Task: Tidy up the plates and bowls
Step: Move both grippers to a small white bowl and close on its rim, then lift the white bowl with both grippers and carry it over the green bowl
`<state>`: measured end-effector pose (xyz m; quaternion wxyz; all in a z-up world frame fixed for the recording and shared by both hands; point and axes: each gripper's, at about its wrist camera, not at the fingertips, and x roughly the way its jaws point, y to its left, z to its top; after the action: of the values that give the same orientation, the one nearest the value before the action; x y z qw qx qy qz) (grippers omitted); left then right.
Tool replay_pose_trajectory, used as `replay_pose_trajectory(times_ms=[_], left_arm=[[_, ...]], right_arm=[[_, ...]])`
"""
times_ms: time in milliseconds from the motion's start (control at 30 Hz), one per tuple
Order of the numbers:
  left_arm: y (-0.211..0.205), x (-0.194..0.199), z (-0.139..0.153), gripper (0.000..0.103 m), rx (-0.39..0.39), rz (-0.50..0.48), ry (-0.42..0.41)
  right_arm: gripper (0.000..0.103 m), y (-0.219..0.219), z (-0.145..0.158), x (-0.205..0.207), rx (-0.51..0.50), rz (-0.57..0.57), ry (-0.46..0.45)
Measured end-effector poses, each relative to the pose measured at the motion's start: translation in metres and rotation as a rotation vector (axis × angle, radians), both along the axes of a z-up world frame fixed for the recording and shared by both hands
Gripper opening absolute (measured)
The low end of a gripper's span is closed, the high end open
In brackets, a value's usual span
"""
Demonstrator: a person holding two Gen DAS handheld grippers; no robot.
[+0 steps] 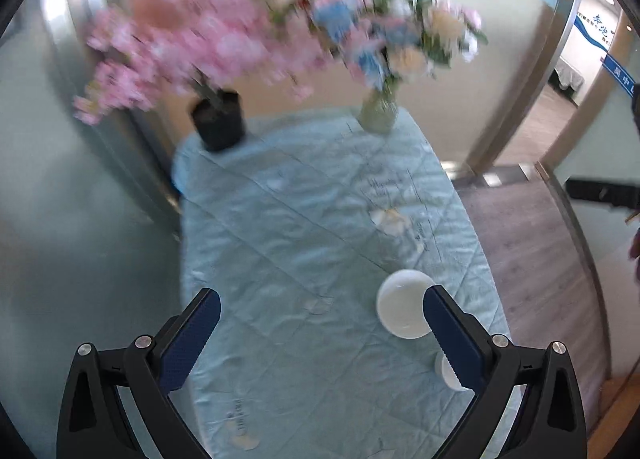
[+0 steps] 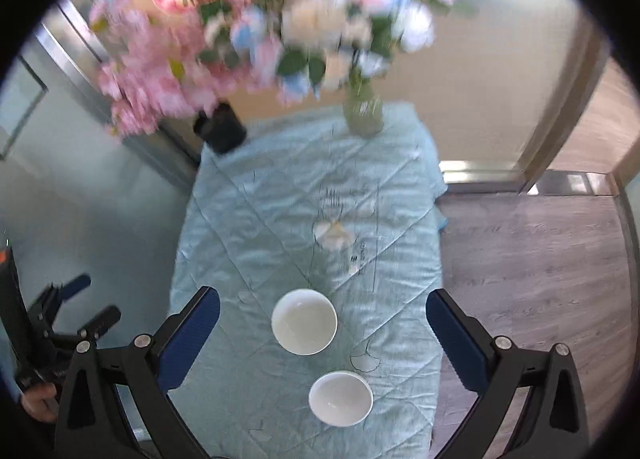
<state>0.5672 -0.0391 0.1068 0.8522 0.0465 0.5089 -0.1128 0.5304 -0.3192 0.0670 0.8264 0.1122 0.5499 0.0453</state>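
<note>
Two white bowls: larger bowl (image 2: 304, 321) mid-table, smaller bowl (image 2: 340, 398) toward near edge. Right gripper (image 2: 323, 339) and left gripper (image 1: 322, 339) both wide, empty. Risk: glancing rim contact skidding bowls across loose cloth (image 2: 248, 219).

A blue sign (image 1: 622, 73) at the right edge carries white Chinese characters, one reading 中. Dark characters on the white wall panel (image 1: 596, 33) behind are too blurred to read.
</note>
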Motion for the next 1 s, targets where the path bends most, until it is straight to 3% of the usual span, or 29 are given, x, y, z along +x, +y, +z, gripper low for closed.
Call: replay_pose_trajectory(times_ms=[100, 167, 233, 333, 400, 500, 600, 667, 767, 867, 1000], left_arm=[[-0.019, 0.021, -0.056, 0.097, 0.001, -0.021, 0.088], [-0.029, 0.029, -0.089, 0.095, 0.002, -0.04, 0.137], [-0.036, 0.036, -0.124, 0.095, -0.02, -0.049, 0.188], [-0.043, 0.041, -0.169, 0.095, -0.035, -0.036, 0.257], [-0.049, 0.043, -0.194, 0.095, 0.002, -0.036, 0.282], [-0.061, 0.045, -0.226, 0.091, 0.033, -0.063, 0.309], [-0.07, 0.047, -0.251, 0.075, 0.019, -0.089, 0.355], [-0.074, 0.047, -0.262, 0.069, 0.011, -0.1, 0.372], [-0.076, 0.047, -0.273, 0.063, -0.008, -0.1, 0.379], [-0.079, 0.049, -0.281, 0.047, -0.031, -0.108, 0.407], [-0.083, 0.05, -0.283, 0.026, -0.081, -0.12, 0.415]], right_arm=[[0.1, 0.015, -0.059, 0.015, -0.018, 0.058, 0.065], [0.092, 0.023, -0.096, 0.025, -0.033, 0.079, 0.119], [0.09, 0.028, -0.133, 0.029, -0.05, 0.083, 0.167], [0.089, 0.031, -0.173, 0.033, -0.023, 0.066, 0.204], [0.086, 0.035, -0.201, 0.034, -0.026, 0.072, 0.245], [0.074, 0.041, -0.233, 0.032, -0.04, 0.083, 0.288], [0.056, 0.038, -0.255, 0.029, -0.021, 0.055, 0.311], [0.038, 0.035, -0.268, 0.027, 0.013, 0.026, 0.33], [0.029, 0.033, -0.275, 0.026, 0.057, 0.011, 0.334], [0.014, 0.035, -0.282, 0.026, 0.092, 0.008, 0.352], [0.009, 0.045, -0.282, 0.027, 0.067, 0.032, 0.352]])
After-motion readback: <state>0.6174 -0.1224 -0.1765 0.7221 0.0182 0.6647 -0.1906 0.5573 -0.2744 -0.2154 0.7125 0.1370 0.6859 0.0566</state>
